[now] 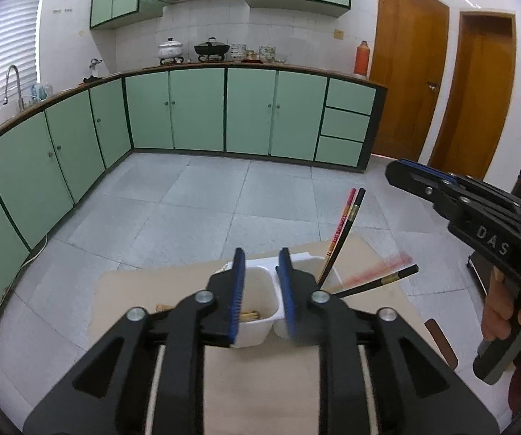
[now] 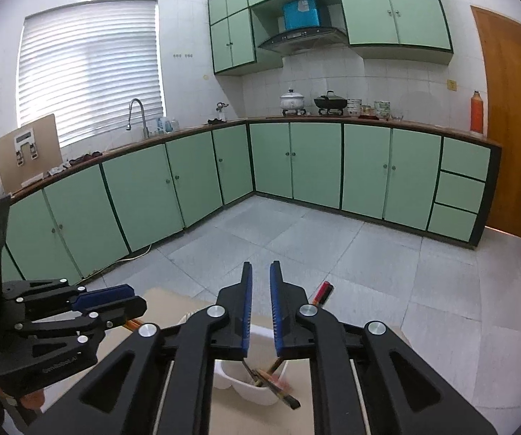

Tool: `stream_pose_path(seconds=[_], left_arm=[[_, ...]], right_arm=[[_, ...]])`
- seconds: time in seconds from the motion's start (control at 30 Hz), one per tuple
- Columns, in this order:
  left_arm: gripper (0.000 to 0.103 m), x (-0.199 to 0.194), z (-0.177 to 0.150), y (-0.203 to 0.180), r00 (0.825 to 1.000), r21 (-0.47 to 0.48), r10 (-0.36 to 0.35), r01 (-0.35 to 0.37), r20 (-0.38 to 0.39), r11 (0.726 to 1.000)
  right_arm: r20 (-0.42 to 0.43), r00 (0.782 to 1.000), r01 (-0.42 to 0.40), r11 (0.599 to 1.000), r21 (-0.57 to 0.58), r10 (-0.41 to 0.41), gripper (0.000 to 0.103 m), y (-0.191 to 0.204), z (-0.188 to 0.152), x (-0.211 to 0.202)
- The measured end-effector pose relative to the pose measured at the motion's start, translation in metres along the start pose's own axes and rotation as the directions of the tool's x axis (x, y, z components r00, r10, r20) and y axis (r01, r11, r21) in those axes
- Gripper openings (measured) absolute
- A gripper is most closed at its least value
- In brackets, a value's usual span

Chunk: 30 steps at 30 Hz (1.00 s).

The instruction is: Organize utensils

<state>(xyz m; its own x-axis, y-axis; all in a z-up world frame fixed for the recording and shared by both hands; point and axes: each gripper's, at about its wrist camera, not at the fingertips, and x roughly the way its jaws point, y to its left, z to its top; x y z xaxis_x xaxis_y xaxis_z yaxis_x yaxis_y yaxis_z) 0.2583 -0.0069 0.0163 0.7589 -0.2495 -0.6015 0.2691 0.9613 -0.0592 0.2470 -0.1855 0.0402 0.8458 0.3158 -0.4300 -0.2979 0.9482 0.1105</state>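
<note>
A white two-compartment holder (image 1: 253, 333) stands on a beige board (image 1: 151, 290). Its left compartment holds wooden chopsticks (image 1: 249, 314). A red and a black chopstick (image 1: 343, 232) stand leaning in the right compartment. Another black one (image 1: 380, 282) and a blurred red one (image 1: 376, 270) tilt low to the right. My left gripper (image 1: 260, 252) hovers over the holder, open, with nothing between its blue pads. My right gripper (image 2: 261, 264) hangs above the holder (image 2: 238, 384) with its pads slightly apart and empty. It shows in the left wrist view as the right gripper (image 1: 392, 172), and my left gripper (image 2: 139, 299) shows at the left of the right wrist view.
A person's hand (image 1: 496, 315) grips the right tool's handle. Beyond the board lies a grey tiled floor (image 1: 224, 195). Green cabinets (image 1: 195, 108) under a counter with pots run along the back and left. Wooden doors (image 1: 409, 72) stand at the right.
</note>
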Motion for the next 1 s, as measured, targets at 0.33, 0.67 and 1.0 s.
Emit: stream_pose_path(seconds=[0.33, 0.67, 1.0], left_arm=[[0.062, -0.044, -0.015, -0.005, 0.989, -0.059, 0.06, -0.053, 0.138, 0.997], [0.085, -0.093, -0.045, -0.016, 0.97, -0.083, 0.127, -0.112, 0.208, 0.99], [0.095, -0.13, -0.069, -0.027, 0.966, -0.093, 0.118, -0.099, 0.229, 0.991]], right_arm=[[0.041, 0.999, 0.028, 0.999, 0.028, -0.029, 0.038, 0.006, -0.014, -0.037], [0.067, 0.997, 0.032, 0.997, 0.064, -0.036, 0.058, 0.017, -0.044, -0.088], [0.077, 0.997, 0.014, 0.999, 0.05, -0.018, 0.092, 0.03, -0.063, -0.129]])
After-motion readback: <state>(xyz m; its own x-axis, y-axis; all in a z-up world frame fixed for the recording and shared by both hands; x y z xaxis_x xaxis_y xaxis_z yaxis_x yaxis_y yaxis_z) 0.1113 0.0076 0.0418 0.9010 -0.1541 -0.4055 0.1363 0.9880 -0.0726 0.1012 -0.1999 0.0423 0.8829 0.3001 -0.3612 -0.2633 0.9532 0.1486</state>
